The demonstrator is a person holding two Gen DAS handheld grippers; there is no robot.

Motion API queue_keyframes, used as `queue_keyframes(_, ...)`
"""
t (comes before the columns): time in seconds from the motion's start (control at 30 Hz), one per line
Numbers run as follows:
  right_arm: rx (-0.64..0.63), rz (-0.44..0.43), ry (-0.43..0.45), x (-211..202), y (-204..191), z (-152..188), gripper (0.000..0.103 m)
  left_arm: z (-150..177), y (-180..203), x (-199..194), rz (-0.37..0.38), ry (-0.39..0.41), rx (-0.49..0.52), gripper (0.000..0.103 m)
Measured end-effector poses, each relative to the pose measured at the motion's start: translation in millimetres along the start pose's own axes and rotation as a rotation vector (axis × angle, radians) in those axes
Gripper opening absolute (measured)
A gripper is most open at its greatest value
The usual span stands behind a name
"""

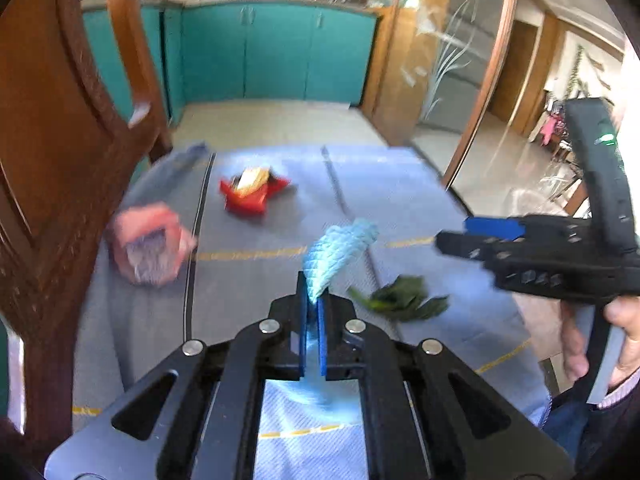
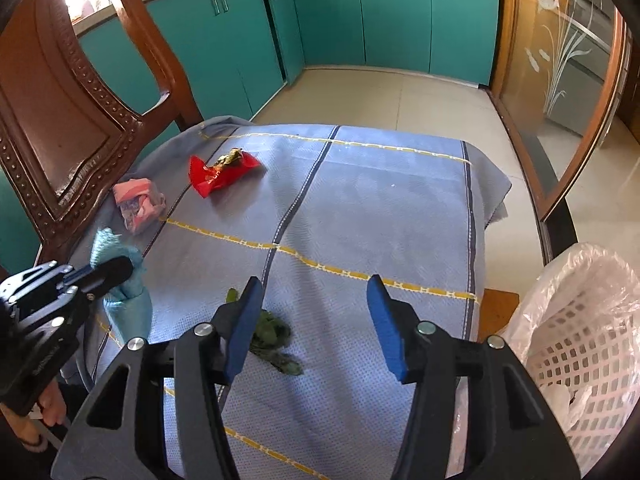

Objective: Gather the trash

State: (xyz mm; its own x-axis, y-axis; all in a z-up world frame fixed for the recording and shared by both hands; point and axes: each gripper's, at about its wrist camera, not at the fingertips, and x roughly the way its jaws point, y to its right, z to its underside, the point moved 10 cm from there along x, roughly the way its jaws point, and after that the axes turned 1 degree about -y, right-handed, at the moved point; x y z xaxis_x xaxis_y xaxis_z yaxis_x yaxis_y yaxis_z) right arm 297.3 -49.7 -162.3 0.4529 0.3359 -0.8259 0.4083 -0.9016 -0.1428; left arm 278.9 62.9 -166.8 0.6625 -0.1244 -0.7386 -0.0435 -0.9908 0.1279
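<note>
My left gripper (image 1: 316, 300) is shut on a light blue crumpled cloth (image 1: 340, 252) and holds it above the table; it also shows in the right wrist view (image 2: 120, 276) with the cloth (image 2: 132, 304) hanging from it. My right gripper (image 2: 314, 320) is open and empty above a green wrapper (image 2: 272, 340). That green wrapper (image 1: 400, 300) lies just right of the held cloth. A red wrapper (image 1: 252, 192) (image 2: 222, 176) and a pink packet (image 1: 150, 244) (image 2: 138, 204) lie farther left on the blue tablecloth (image 2: 380, 220).
A white mesh bin lined with a clear bag (image 2: 580, 340) stands at the table's right. A carved wooden chair (image 2: 68, 112) stands at the left edge. Teal cabinets (image 2: 392, 20) and a glass door (image 2: 568, 60) lie beyond the table.
</note>
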Motion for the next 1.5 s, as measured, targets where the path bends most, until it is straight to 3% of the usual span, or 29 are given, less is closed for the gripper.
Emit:
queue_keyframes(0.07, -0.013, 0.004, -0.009, 3, -2, 2, 0.054, 7, -8, 5, -0.028, -0.038, -0.013, 0.015)
queue_keyframes(0.13, -0.035, 0.013, -0.027, 7, -5, 6, 0.054, 12, -13, 5, -0.038, -0.051, -0.026, 0.037)
queue_keyframes(0.23, -0.083, 0.030, -0.060, 19, -14, 14, 0.054, 17, -18, 10, -0.045, -0.075, -0.050, 0.045)
queue_keyframes(0.4, -0.195, 0.073, -0.081, 33, -31, 24, 0.054, 30, -30, 16, -0.132, -0.134, -0.047, 0.049)
queue_keyframes(0.53, -0.269, 0.065, -0.086, 38, -46, 30, 0.054, 39, -34, 25, -0.127, -0.174, -0.068, 0.056)
queue_keyframes(0.7, -0.334, 0.070, -0.118, 49, -58, 41, 0.052, 43, -31, 35, -0.128, -0.194, -0.050, 0.057)
queue_keyframes(0.73, -0.339, 0.066, -0.113, 49, -59, 41, 0.048, 44, -29, 35, -0.126, -0.196, -0.049, 0.057)
queue_keyframes(0.8, -0.343, 0.041, -0.116, 48, -64, 43, 0.029, 45, -27, 36, -0.124, -0.199, -0.044, 0.057)
queue_keyframes(0.9, -0.342, 0.016, -0.120, 46, -68, 43, 0.017, 46, -26, 39, -0.132, -0.201, -0.035, 0.056)
queue_keyframes(1.0, -0.349, 0.030, -0.109, 44, -70, 42, 0.016, 47, -30, 41, -0.146, -0.203, -0.054, 0.039)
queue_keyframes(1.13, -0.318, 0.028, -0.073, 35, -66, 34, 0.016, 46, -32, 41, -0.137, -0.196, -0.075, 0.032)
queue_keyframes(1.27, -0.267, 0.015, -0.010, 19, -58, 20, 0.016, 27, -33, 21, -0.131, -0.085, -0.107, 0.031)
queue_keyframes(1.5, -0.206, 0.042, 0.097, -5, -43, -1, 0.016, -2, -27, -13, -0.200, 0.102, -0.067, 0.031)
